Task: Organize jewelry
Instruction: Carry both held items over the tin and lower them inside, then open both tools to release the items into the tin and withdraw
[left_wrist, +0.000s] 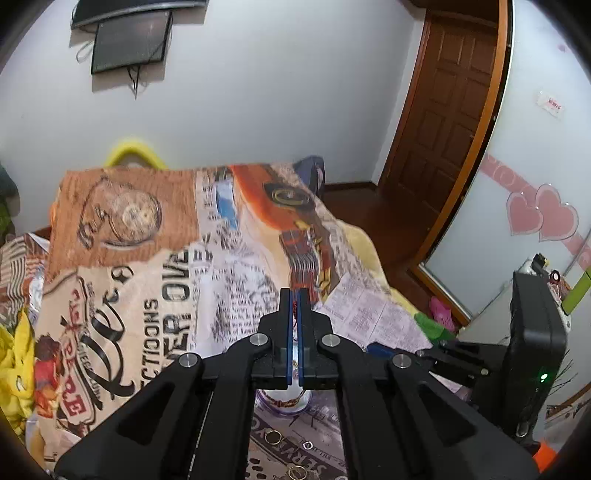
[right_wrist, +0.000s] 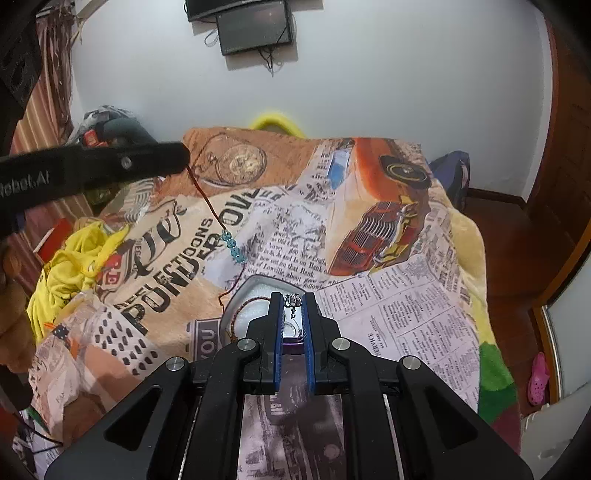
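My left gripper (left_wrist: 294, 297) is shut on a red string bracelet (left_wrist: 294, 306). In the right wrist view the left gripper (right_wrist: 183, 158) holds the bracelet's string (right_wrist: 207, 201) high above the bed, and its blue beads (right_wrist: 232, 245) hang down toward an open purple-rimmed jewelry box (right_wrist: 255, 284). My right gripper (right_wrist: 293, 300) is shut on a small silver earring (right_wrist: 293, 300) over that box. The box also shows under the left gripper (left_wrist: 284, 400), with a beaded bracelet inside.
A printed blanket (right_wrist: 388, 295) covers the bed. Gold rings (left_wrist: 272, 436) lie on it near the box. A yellow cloth (right_wrist: 70, 258) lies at the left. A wooden door (left_wrist: 443, 122) and floor are at the right.
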